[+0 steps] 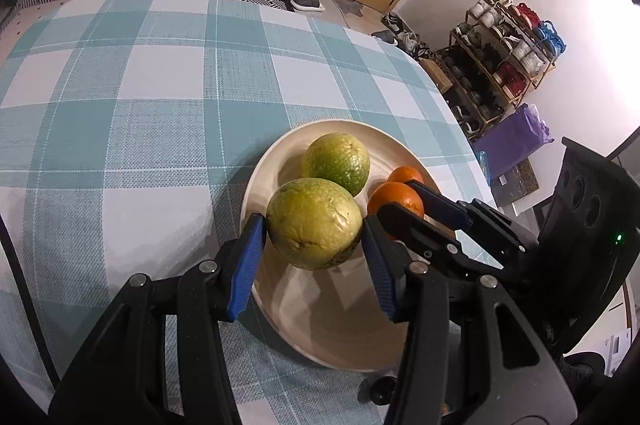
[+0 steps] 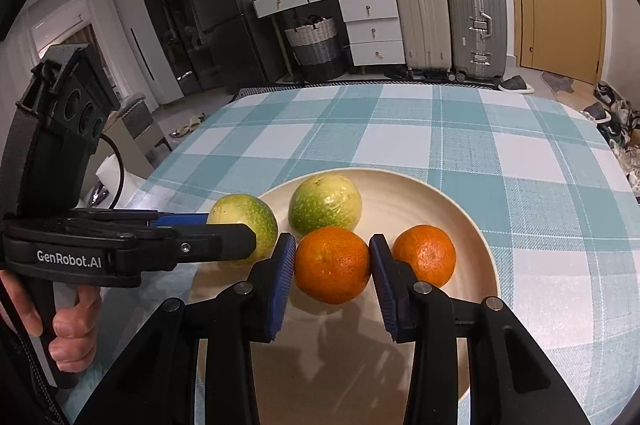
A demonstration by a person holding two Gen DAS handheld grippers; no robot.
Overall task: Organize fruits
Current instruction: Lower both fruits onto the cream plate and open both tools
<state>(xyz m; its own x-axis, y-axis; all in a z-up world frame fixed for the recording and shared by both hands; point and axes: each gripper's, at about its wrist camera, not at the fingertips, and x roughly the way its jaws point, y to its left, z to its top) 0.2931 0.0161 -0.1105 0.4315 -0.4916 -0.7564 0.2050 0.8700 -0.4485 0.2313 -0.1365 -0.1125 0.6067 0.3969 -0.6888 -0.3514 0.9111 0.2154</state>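
Both loads hang over the round cream plate (image 1: 280, 325) — left gripper (image 1: 314, 257) fingers clamp a yellow-green round fruit (image 1: 314, 223), right gripper (image 2: 332, 277) fingers clamp an orange mandarin (image 2: 332, 265), plate directly beneath.

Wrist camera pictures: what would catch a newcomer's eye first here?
Two fruits gripped at once: the left hand-held gripper clamps a green-yellow fruit above the cream plate, and the right hand-held gripper clamps an orange over it. A second green fruit and another orange lie on the plate, on a teal checked tablecloth.
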